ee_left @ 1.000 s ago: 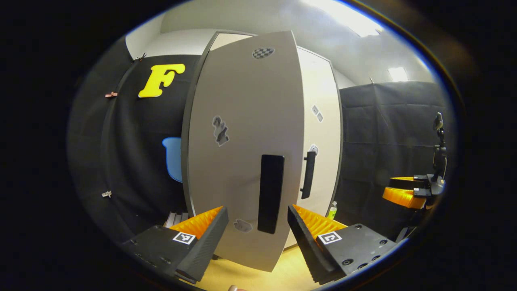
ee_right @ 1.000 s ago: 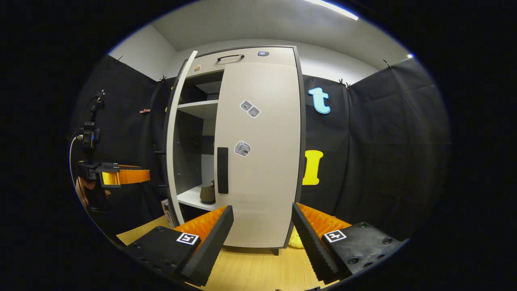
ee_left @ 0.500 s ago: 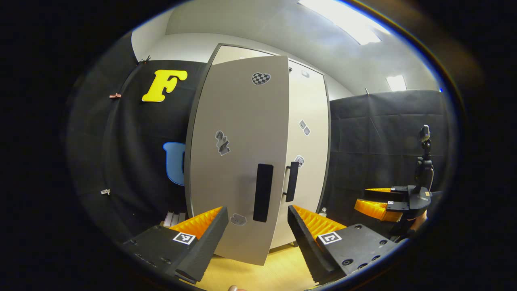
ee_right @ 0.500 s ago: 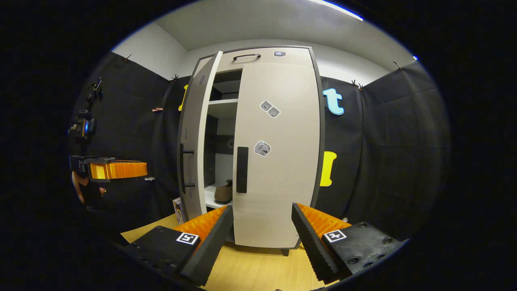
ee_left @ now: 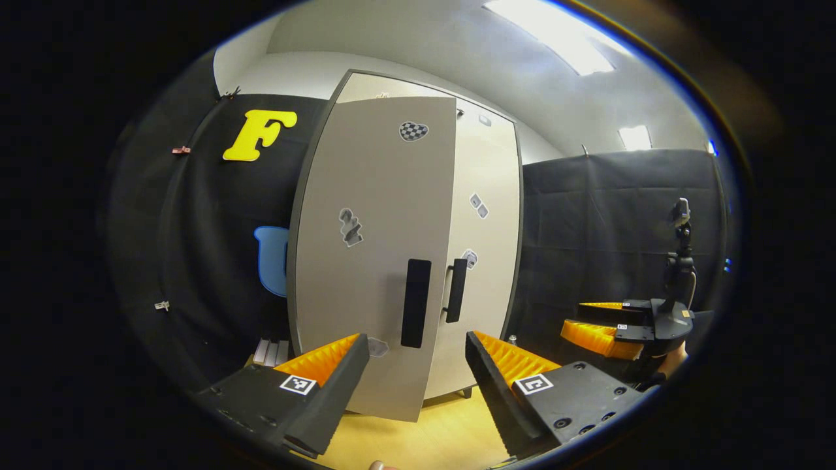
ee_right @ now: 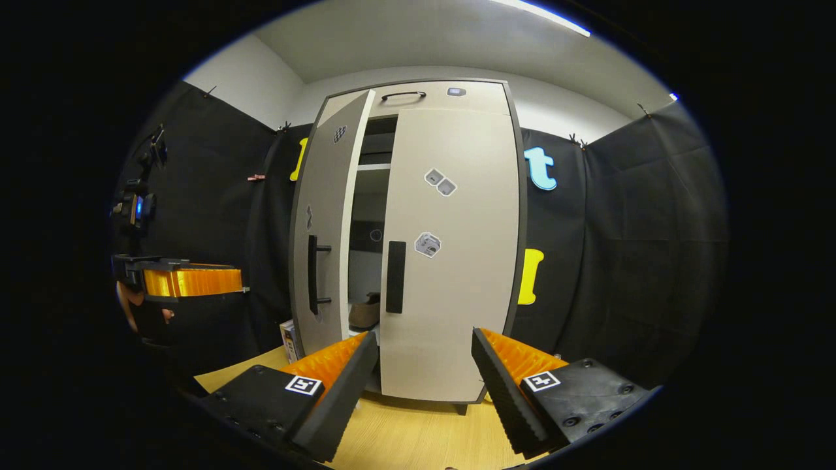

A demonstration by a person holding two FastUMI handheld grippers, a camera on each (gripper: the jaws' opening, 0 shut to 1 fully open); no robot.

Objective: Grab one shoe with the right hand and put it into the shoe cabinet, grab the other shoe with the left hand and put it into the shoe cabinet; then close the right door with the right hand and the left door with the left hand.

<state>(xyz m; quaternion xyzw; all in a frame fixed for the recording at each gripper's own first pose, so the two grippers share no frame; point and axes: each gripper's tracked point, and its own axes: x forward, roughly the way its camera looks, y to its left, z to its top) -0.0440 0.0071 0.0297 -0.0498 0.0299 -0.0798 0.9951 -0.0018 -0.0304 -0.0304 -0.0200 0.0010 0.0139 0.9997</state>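
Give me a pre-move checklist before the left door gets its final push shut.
1. Right door closed: ok.
2. Left door closed: not ok, ajar with a gap.
3. Shoe inside on the shelf, behind the door line: ok; second shoe: cannot tell.
4. Left gripper open, holding nothing: ok.
5. Left gripper touching the left door: cannot tell.
6. Right gripper open, back from the cabinet: ok.

Shoe (ee_right: 366, 312) mostly hidden between cabinet doors; stickers (ee_right: 439, 182) too small to tell.
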